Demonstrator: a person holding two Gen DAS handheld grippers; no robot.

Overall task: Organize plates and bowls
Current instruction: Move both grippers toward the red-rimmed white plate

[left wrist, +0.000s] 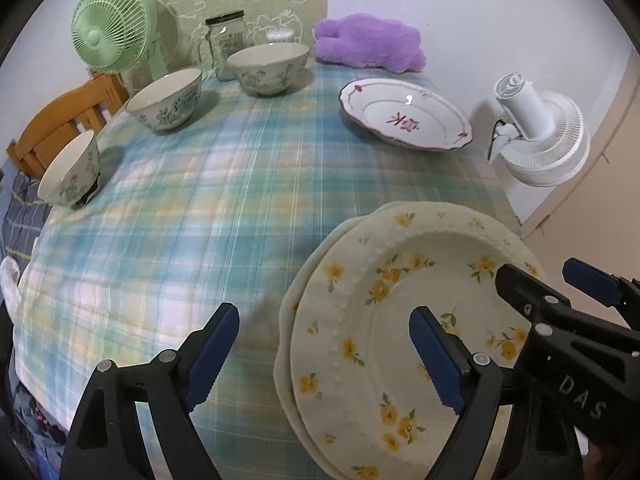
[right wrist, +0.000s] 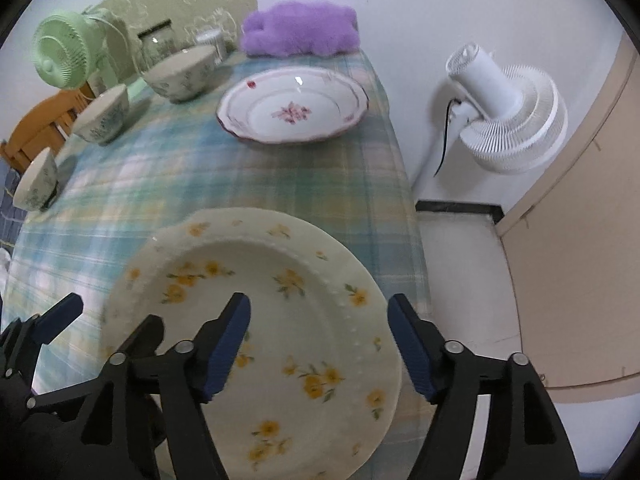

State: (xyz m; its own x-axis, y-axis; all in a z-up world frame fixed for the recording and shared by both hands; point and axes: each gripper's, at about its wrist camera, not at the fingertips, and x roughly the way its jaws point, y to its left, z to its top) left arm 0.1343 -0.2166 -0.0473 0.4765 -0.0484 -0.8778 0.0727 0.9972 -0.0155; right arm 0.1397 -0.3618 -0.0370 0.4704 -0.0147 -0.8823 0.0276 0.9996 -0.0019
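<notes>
While both claws are hanging released over the yellow-flower plates (right wrist: 256,320) stacked at the worktop (left wrist: 200,208) near edge, L claw (left wrist: 320,356) & R claw (right wrist: 320,344) are needing a rim-centred, level approach.

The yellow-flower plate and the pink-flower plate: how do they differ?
The yellow-flower plate is cream with a beaded ring; the pink-flower plate is white with a dark scalloped rim. The first lies near, stacked on another plate; the second lies alone, farther back. Both rest on the checked cloth.
</notes>
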